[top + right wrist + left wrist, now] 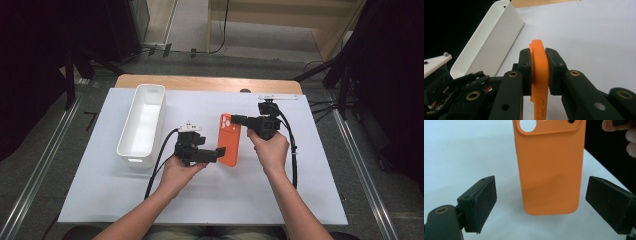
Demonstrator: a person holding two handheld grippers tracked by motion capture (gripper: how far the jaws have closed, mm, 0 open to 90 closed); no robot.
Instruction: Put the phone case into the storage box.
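An orange phone case [229,141] is near the middle of the white sheet, its camera cut-out end pointing away from me. My right gripper [236,120] is shut on that far end; in the right gripper view its black pads [525,72] press both faces of the case [539,50], seen edge-on. My left gripper [220,153] comes in from the left at the case's near end. In the left gripper view its jaws stand wide apart on either side of the case [550,170], and the pads [484,202] do not touch it.
A long white bin [142,125] stands at the left of the sheet [300,190] and shows again, as the white bin [489,45], in the right gripper view. A wooden table edge [200,82] runs along the back. Black cables trail from both grippers toward me.
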